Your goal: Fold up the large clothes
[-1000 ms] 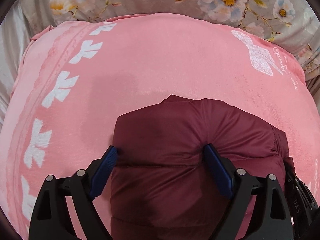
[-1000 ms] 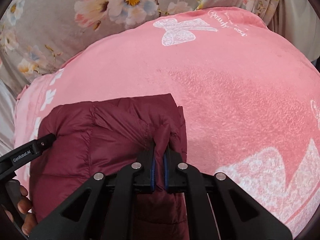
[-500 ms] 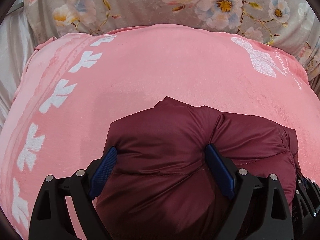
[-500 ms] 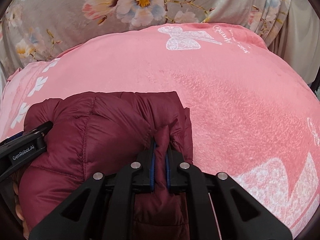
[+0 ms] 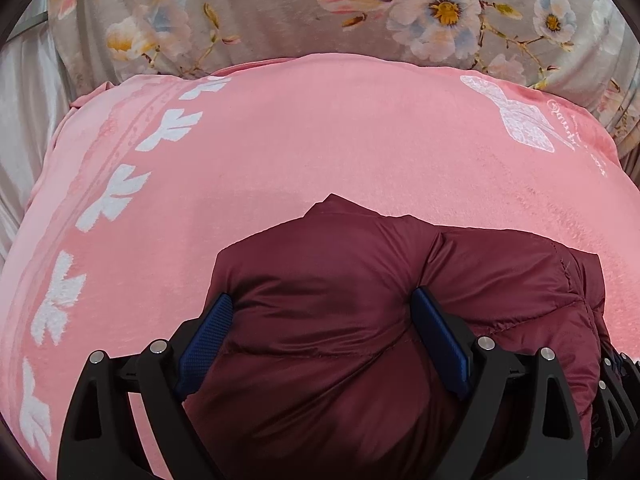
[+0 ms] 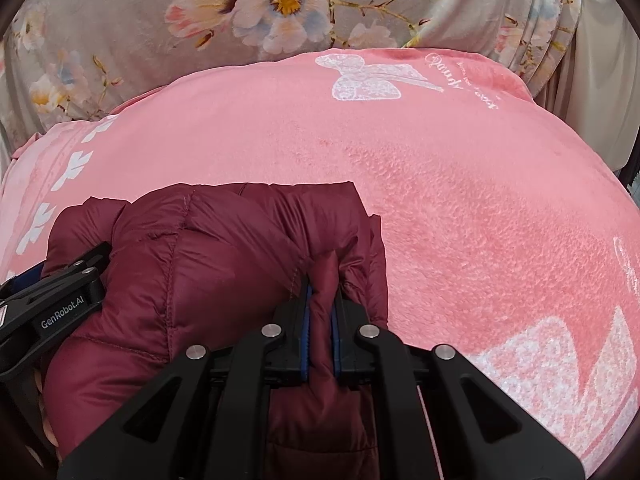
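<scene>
The maroon puffer jacket (image 5: 332, 320) lies bunched in a thick folded bundle on the near part of a pink plush blanket (image 5: 320, 140), which carries white leaf shapes along its left border and a white bow with script at the far right. Beyond the blanket's far edge lies a grey floral cloth (image 5: 280, 12), and pale fabric shows at the far left.

The left hand-held gripper (image 5: 324, 320) reaches forward over the near edge of the bundle, its blue-padded fingers (image 5: 208, 332) spread wide with a broad bulge of the jacket swelling between them; both pads press against the quilted fabric, one at the bundle's left side and one sunk into a crease further right.

The right hand-held gripper (image 6: 320, 312) sits at the bundle's right edge (image 6: 240, 260), its jaws drawn narrow and pinching an upright ridge of maroon fabric between them. In the right wrist view the left hand-held gripper's black body, marked "GenRobot.AI", rests against the bundle's left side.
</scene>
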